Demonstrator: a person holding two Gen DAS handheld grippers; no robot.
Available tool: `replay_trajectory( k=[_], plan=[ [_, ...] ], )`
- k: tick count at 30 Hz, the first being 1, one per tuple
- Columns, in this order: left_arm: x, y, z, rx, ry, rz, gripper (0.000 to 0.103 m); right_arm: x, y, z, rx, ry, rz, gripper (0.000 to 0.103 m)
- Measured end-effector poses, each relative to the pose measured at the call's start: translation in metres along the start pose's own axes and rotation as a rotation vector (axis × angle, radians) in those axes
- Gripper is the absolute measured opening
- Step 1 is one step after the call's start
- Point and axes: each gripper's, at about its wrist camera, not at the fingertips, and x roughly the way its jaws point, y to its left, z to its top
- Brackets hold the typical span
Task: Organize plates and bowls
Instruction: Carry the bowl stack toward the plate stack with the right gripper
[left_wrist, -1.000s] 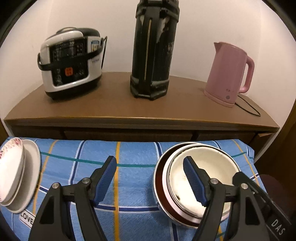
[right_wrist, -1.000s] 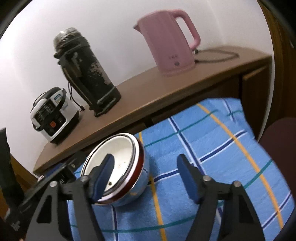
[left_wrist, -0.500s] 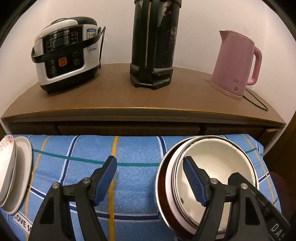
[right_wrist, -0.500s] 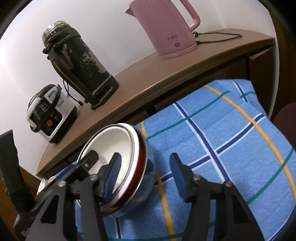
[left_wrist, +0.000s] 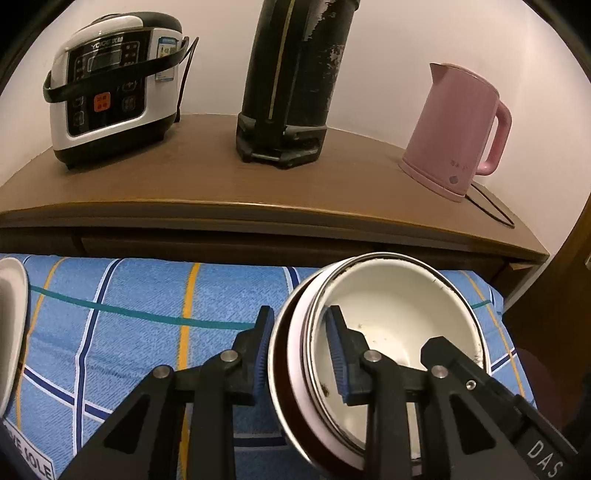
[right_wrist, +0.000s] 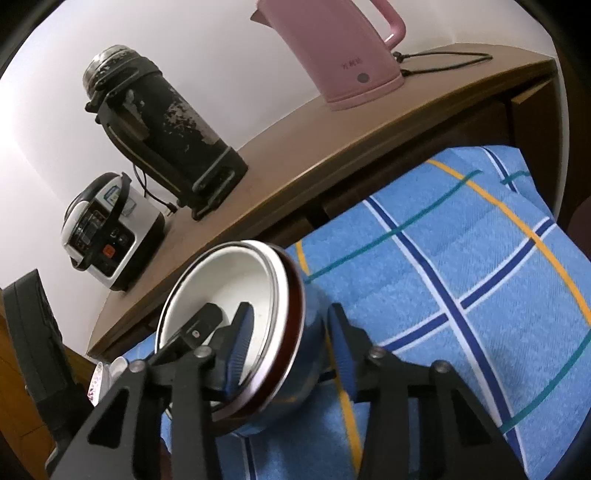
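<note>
Stacked bowls (left_wrist: 399, 317), white one innermost, rim pinched between left hand-held gripper (left_wrist: 301, 354) and right hand-held gripper (right_wrist: 288, 343) fingers.

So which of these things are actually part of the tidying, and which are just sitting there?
Part of the job:
bowls, nested together, gripped by the left gripper and right gripper
plate at the left edge

Just sitting there:
rice cooker
black flask
pink kettle
checked cloth

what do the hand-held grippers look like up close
Both the left hand-held gripper and the right hand-held gripper share one build: matte black angular linkage arms, silver round pivot screws, blue ribbed finger pads. White letters "DAS" mark a black part at the left view's lower right.
</note>
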Motion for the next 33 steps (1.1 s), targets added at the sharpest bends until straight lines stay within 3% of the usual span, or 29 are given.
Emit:
replay_trajectory(
  k=[16,33],
  plan=[
    [-0.012,-0.007,-0.011,0.038,0.020,0.022,0.031,-0.007,0.004,-0.006,-0.035,0.005,-0.050,0.034],
    [-0.031,-0.026,-0.031,0.051,0.052,-0.031,0.031,-0.038,-0.004,-0.017,-0.050,0.000,-0.141,0.031]
  ],
)
